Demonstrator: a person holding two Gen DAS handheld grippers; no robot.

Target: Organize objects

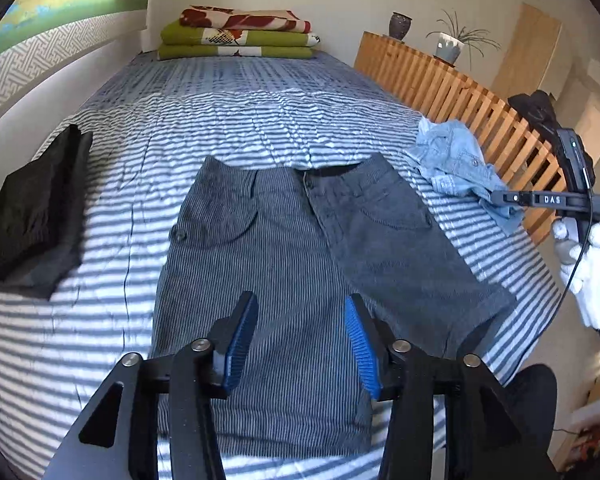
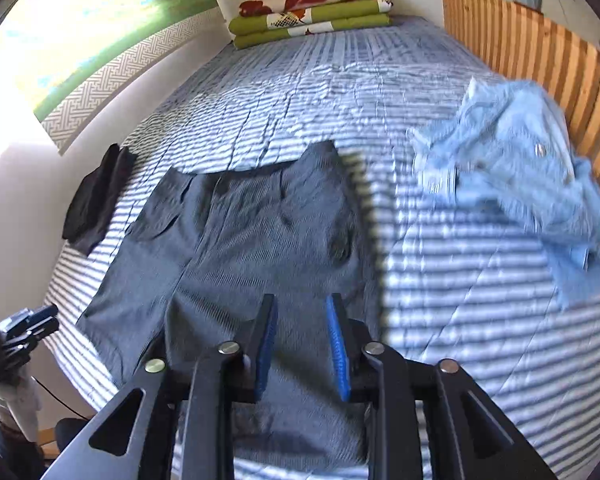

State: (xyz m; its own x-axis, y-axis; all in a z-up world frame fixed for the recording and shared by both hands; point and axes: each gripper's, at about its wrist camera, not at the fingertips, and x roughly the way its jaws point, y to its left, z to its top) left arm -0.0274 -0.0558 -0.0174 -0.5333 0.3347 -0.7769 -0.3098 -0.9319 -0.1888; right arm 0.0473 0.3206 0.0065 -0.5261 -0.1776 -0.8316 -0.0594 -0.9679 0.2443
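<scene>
Nearest us, the left gripper point(image 1: 302, 344) hangs over the lower half of the grey pinstriped shorts point(image 1: 284, 248), its blue ribbed pads point(image 1: 242, 344) parted with only cloth far below them, nothing pinched. From the other hand's view the right gripper point(image 2: 302, 346) is likewise slack-jawed and empty above the same shorts, though narrower. The shorts lie spread flat in the middle of the blue-and-white striped quilted bedspread point(image 1: 260, 120), waistband towards twelve o'clock, legs running to six. At nine o'clock sits a folded black garment point(image 1: 36, 208), already squared off; at two o'clock a crumpled pale-blue denim shirt point(image 1: 456, 160) lies by the slatted wooden bed rail point(image 1: 460, 88), not yet dealt with. We judge the shorts are next for folding, and here is where it could slip: if we pinch only the top layer at the hem, the fold will drag and skew; if the two grippers lift unevenly, the legs will twist. The denim shirt sits close to the edge, and a careless tug could send it over the rail side. As for containers, we see no basket or drawer; at twelve o'clock a stack of folded green and red-patterned blankets point(image 1: 240, 34) rests on the bed, and beyond the rail a dark ceramic vase point(image 1: 400, 26) stands beside a grey pot holding a spiky green plant point(image 1: 450, 46).
</scene>
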